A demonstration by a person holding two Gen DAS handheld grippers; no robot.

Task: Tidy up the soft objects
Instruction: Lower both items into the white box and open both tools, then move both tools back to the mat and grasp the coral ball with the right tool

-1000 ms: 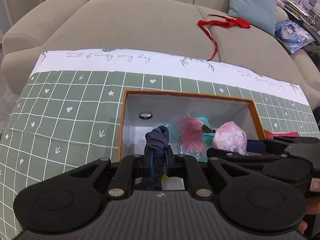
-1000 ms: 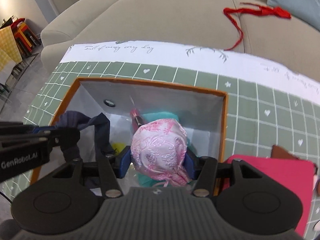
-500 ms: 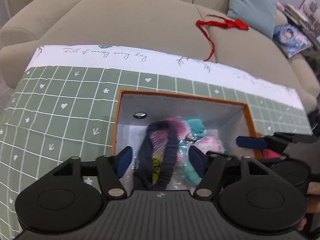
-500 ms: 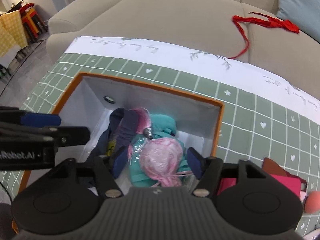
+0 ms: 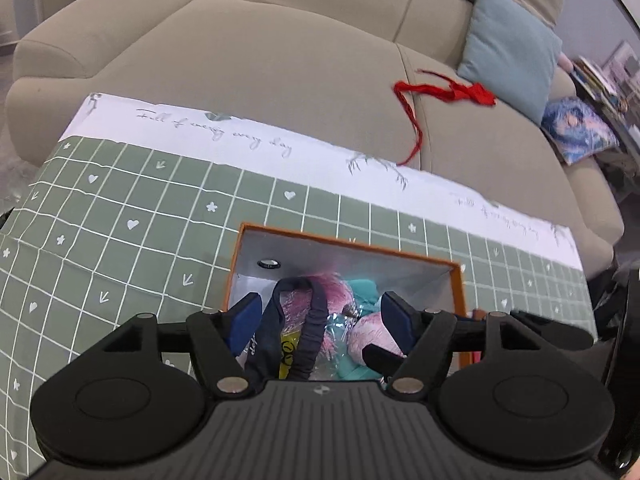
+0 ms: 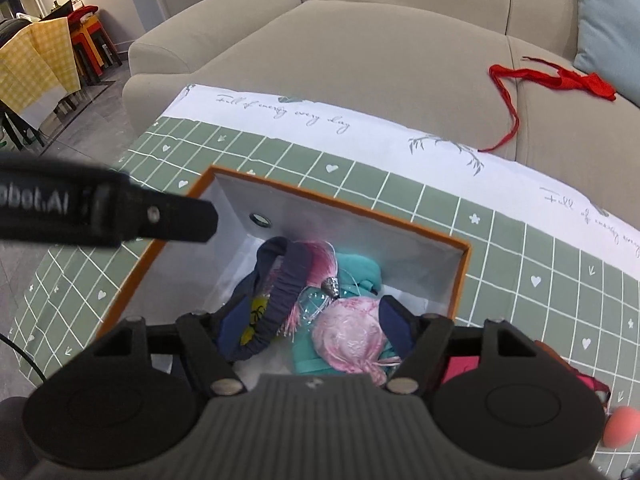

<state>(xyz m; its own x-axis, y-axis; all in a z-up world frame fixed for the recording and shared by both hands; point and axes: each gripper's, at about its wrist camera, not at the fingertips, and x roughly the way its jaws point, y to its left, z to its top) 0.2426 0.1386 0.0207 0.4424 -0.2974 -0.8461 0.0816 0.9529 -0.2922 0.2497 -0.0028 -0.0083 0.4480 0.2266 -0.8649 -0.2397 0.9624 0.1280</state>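
An orange-rimmed box (image 5: pixel 460 280) (image 6: pixel 464 264) with white walls sits on the green checked cloth. Inside lie a navy headband (image 5: pixel 316 320) (image 6: pixel 288 280), a pink lace pouch (image 5: pixel 370 340) (image 6: pixel 350 340), a pink tassel (image 6: pixel 320 258) and a teal cloth (image 6: pixel 358 274). My left gripper (image 5: pixel 320 316) is open above the box, empty. My right gripper (image 6: pixel 310 330) is open above the box, empty, with the pouch lying between its fingers.
A beige sofa (image 5: pixel 280 60) stands behind the table with a red ribbon (image 5: pixel 440 92) (image 6: pixel 552 80) and a light blue cushion (image 5: pixel 512 44) on it. A magenta cloth (image 6: pixel 460 364) and a coral sponge (image 6: pixel 620 426) lie right of the box.
Both grippers opened and let go: the headband and the pink pouch dropped into the box. Both grippers then rose and drew back from it.
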